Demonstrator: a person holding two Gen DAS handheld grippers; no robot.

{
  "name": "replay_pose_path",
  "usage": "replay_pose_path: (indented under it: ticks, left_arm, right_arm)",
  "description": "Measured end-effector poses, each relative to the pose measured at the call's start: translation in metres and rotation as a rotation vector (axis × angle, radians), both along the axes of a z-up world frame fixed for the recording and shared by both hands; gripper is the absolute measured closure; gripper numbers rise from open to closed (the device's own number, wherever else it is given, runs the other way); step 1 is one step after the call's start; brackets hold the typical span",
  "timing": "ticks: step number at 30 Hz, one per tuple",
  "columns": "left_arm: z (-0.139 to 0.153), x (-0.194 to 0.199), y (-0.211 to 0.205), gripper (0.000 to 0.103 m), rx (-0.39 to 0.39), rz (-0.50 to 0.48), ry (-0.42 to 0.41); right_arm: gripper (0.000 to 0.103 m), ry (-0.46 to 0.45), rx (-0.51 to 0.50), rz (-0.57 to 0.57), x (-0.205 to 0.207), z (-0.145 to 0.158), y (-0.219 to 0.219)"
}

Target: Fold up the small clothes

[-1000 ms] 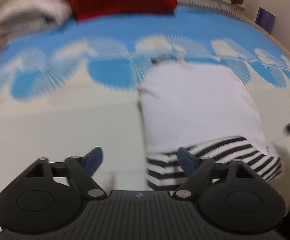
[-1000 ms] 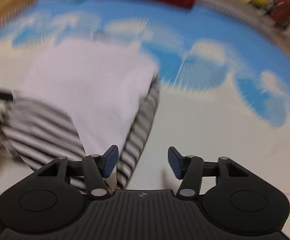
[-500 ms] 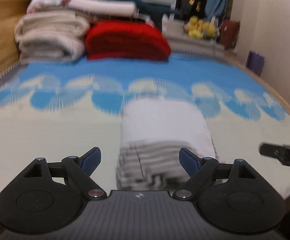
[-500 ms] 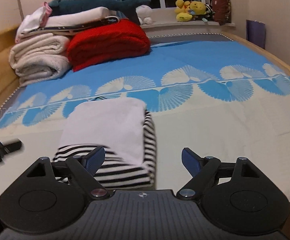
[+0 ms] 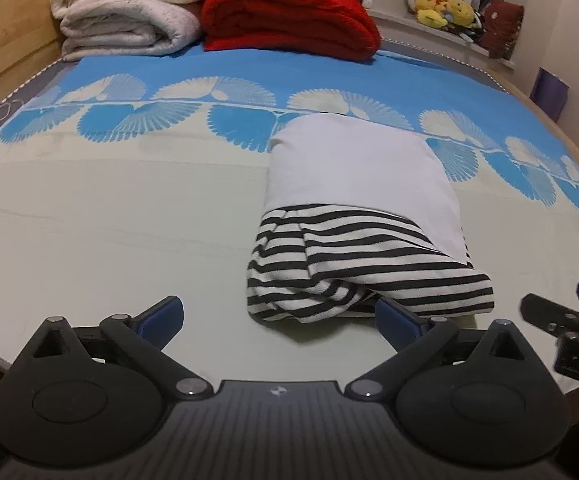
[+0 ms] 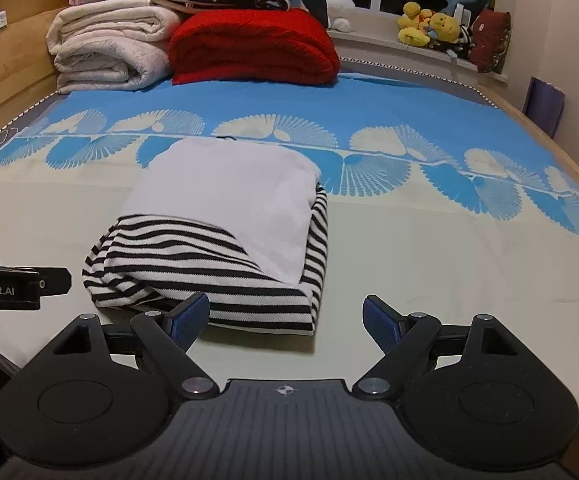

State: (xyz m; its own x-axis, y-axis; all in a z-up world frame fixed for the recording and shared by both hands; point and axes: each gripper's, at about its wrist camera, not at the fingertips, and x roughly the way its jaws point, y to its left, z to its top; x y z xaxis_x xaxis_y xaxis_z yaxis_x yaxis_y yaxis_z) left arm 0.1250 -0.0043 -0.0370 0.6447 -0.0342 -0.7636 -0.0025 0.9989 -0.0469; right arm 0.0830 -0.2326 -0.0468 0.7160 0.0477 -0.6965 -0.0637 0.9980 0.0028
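Both grippers have pulled back toward the near edge of the bed since a second ago, when they were low over the garment and the views were blurred; now both views are sharp and the folded garment lies clear of the fingers.

One bed [image 5: 89, 240], cover cream near the front edge, blue with a fan pattern toward the far end. At the far left corner: one stack of cream blankets [image 5: 129, 12]. Right of it, touching: one red blanket [image 5: 289, 12]. Further right, on the window ledge beyond the bed's far right corner: a cluster of yellow plush toys [image 5: 445, 8], exact count hard to tell.

Left gripper [image 5: 279, 314]: sits at the near edge, roughly level, pointing up the bed. Jaws spread wide, nothing between them. Its right fingertip [image 5: 397, 316] is just at the near hem of the garment; contact cannot be told.

One folded garment [image 5: 361, 216], black-and-white striped with a plain white panel on top, lying flat near the middle of the front edge, its far end reaching the blue fan band. In the right wrist view the same bundle [image 6: 225, 232] sits left of centre.

Right gripper [image 6: 287, 318]: also at the near edge, level, aimed up the bed, to the right of the garment. Jaws wide apart, empty. Its left fingertip [image 6: 189, 316] overlaps the bundle's near right corner in view; touching or not cannot be told. Two grippers in all, side by side, each visible at the edge of the other's view.
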Motion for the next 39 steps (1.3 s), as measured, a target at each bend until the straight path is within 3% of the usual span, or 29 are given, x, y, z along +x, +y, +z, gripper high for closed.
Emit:
replay_pose_path:
  ticks: [39]
  left_arm:
    - [-0.0071, 0.0024, -0.0114, 0.001, -0.015, -0.052, 0.0]
  right_arm:
    - [0.018, 0.014, 0.004, 0.023, -0.001, -0.002, 0.002]
